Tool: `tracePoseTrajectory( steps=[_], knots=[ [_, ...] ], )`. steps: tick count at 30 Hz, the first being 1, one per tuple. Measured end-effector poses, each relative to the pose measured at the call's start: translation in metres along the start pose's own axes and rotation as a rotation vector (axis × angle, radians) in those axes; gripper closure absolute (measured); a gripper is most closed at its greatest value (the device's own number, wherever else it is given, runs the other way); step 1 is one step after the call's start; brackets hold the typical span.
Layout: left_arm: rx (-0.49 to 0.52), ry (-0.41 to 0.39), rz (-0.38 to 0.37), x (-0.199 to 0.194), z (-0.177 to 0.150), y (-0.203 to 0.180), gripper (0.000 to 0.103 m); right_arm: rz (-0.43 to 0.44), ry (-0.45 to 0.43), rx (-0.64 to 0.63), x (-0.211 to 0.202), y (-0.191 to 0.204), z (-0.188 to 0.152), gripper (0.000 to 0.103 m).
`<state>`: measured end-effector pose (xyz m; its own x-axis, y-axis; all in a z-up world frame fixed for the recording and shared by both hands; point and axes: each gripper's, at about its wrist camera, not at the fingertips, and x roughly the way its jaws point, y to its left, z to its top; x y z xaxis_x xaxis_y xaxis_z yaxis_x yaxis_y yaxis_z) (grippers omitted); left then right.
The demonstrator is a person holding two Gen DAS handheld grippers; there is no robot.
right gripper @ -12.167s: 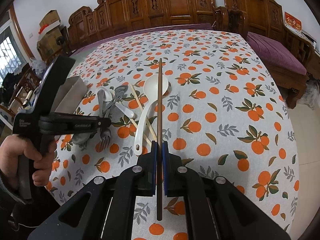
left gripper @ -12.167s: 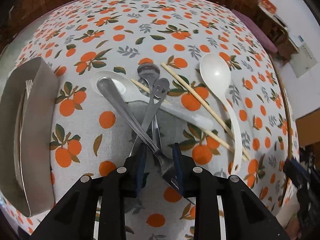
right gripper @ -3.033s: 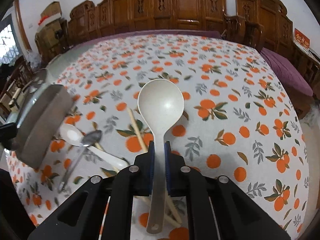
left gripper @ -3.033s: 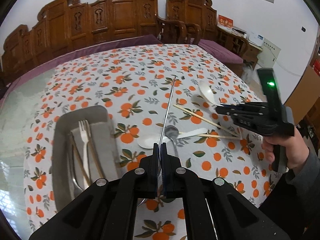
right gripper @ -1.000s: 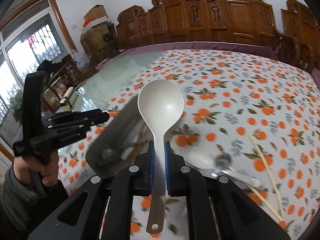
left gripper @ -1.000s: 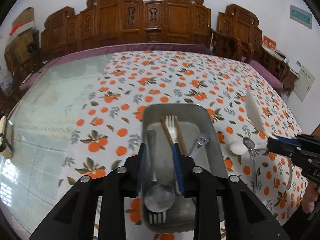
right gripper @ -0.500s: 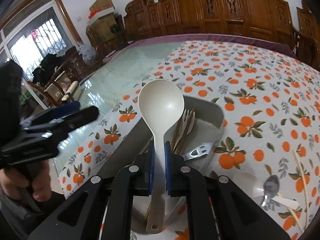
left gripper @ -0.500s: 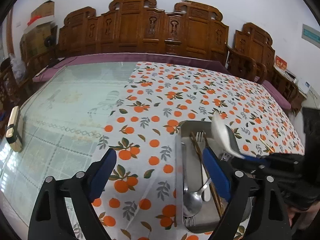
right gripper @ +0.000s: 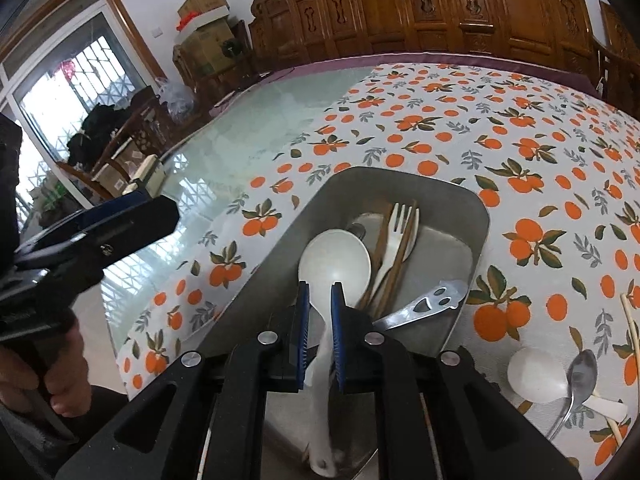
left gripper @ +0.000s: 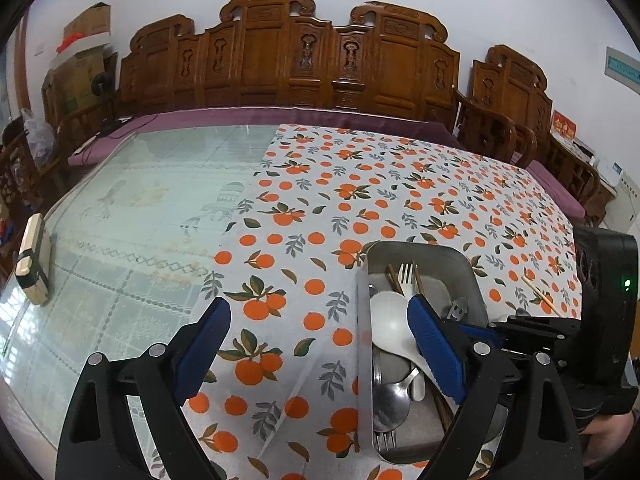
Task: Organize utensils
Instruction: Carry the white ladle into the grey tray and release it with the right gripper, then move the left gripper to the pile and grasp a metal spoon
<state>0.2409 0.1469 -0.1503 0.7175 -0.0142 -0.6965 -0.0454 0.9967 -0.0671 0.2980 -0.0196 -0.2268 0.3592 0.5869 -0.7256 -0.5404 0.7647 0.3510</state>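
A metal tray [right gripper: 476, 216] sits on the orange-print cloth and holds a white fork [right gripper: 396, 236], brown chopsticks [right gripper: 394, 276], a metal handle [right gripper: 432, 300] and a metal spoon [left gripper: 390, 400]. The big white ladle spoon [right gripper: 334, 262] lies in the tray, its handle between the slightly parted jaws of my right gripper [right gripper: 320, 334]. The ladle also shows in the left wrist view [left gripper: 390, 322]. My left gripper [left gripper: 320, 344] is wide open and empty, left of the tray [left gripper: 420, 252].
On the cloth right of the tray lie a small white spoon [right gripper: 536, 376], a metal spoon [right gripper: 580, 380] and pale chopsticks [right gripper: 632, 320]. Bare glass tabletop [left gripper: 132, 200] lies to the left, with a small block [left gripper: 34, 260] at its edge. Carved wooden chairs stand behind.
My right gripper has lowered the ladle into the tray and its jaws have parted a little. My left gripper, which dropped a metal utensil in the tray earlier, stays wide open to the left.
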Motion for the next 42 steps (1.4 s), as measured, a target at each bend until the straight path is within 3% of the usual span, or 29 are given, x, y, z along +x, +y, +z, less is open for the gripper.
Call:
tracePoseTrajectory(
  steps=[4,11,14,22,30,36,42],
  knots=[
    [0.005,-0.004,-0.009,-0.002,0.000,-0.004,0.017,-0.001,-0.019,-0.020,-0.014,-0.001,0.000,0.089],
    [0.037,-0.019,-0.041,-0.009,-0.001,-0.027,0.017,-0.096,-0.099,-0.090,-0.079,-0.023,-0.012,0.089],
    [0.050,-0.025,-0.073,-0.013,-0.002,-0.042,0.017,-0.161,-0.120,-0.110,-0.113,-0.044,-0.022,0.089],
    [0.104,-0.024,-0.144,-0.018,-0.008,-0.095,0.017,-0.319,-0.096,-0.087,-0.156,-0.110,-0.059,0.089],
    [0.190,-0.004,-0.225,-0.017,-0.025,-0.154,0.036,-0.335,-0.074,0.017,-0.155,-0.154,-0.087,0.089],
    [0.276,0.041,-0.243,-0.002,-0.044,-0.194,0.042,-0.385,-0.020,0.038,-0.135,-0.177,-0.094,0.088],
    [0.328,0.091,-0.248,0.017,-0.059,-0.216,0.044,-0.389,-0.054,0.063,-0.145,-0.190,-0.092,0.088]
  ],
)
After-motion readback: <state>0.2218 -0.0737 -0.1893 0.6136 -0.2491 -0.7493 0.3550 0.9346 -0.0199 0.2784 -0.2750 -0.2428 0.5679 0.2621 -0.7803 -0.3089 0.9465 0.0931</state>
